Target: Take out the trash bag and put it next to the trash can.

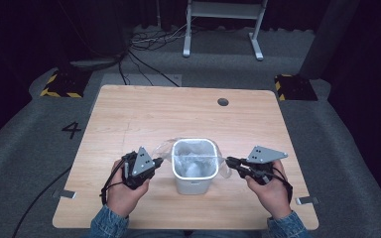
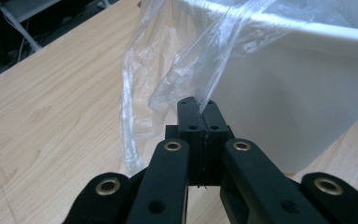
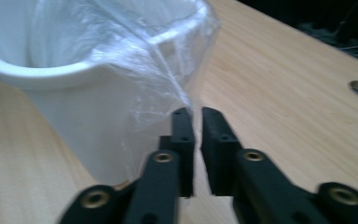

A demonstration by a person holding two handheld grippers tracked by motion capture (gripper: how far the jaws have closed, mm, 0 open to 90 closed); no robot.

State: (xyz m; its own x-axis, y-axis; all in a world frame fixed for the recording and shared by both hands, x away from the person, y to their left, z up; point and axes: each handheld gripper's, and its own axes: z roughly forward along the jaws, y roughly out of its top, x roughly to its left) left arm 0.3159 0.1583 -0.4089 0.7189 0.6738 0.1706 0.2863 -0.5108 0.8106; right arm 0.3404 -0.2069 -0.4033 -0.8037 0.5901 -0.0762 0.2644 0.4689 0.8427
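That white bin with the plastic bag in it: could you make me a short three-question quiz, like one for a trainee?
1. True or false: the bin lies tipped on its side.
2. Which gripper is clamped on the bag: A left, B right, C both?
3. Fill in: the bin stands on a wooden ____.

Key
1. False; it stands upright, between the two grippers.
2. A; the left gripper pinches the film, while the right gripper shows a narrow gap, with the film at its tips.
3. table.
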